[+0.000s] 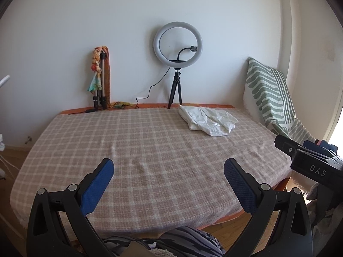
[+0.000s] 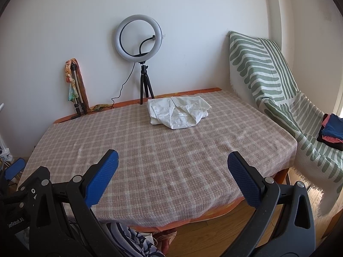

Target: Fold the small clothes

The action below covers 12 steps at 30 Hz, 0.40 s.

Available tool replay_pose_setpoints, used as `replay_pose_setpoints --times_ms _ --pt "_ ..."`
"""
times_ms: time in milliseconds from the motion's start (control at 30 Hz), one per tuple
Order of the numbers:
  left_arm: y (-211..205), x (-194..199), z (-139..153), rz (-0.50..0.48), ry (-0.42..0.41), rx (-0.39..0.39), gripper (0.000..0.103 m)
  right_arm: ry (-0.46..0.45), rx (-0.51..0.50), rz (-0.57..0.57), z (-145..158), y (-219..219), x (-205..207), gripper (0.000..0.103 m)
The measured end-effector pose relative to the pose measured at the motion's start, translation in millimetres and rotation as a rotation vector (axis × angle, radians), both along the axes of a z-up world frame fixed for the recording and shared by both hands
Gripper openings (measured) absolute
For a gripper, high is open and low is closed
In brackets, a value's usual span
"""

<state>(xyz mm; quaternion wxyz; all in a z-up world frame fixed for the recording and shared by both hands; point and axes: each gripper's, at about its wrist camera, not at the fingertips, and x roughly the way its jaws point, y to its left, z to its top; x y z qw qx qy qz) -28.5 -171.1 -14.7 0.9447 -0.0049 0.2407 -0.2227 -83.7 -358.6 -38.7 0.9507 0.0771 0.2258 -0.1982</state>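
Observation:
A folded white garment (image 1: 209, 121) lies at the far right of the table, which is covered by a pink checked cloth (image 1: 128, 150); in the right wrist view the garment (image 2: 179, 112) sits far and centre. My left gripper (image 1: 169, 169) is open and empty, held above the near edge of the table. My right gripper (image 2: 172, 165) is open and empty, also above the near edge. The right gripper's black body (image 1: 310, 160) shows at the right of the left wrist view. A left fingertip (image 2: 15, 168) shows at the left edge of the right wrist view.
A ring light on a small tripod (image 1: 178, 49) and a folded tripod wrapped in a scarf (image 1: 100, 77) stand at the back by the wall. A green striped throw covers a chair (image 2: 268, 70) at right, with a stack of dark clothes (image 2: 332, 128) on it. Striped fabric (image 2: 130, 239) lies below the table's near edge.

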Motion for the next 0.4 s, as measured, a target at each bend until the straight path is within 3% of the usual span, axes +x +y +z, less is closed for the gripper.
replay_pose_setpoints --times_ms 400 --pt "1.4 -0.7 -1.5 0.01 -0.031 0.005 0.102 0.007 0.007 -0.01 -5.5 -6.4 0.3 0.103"
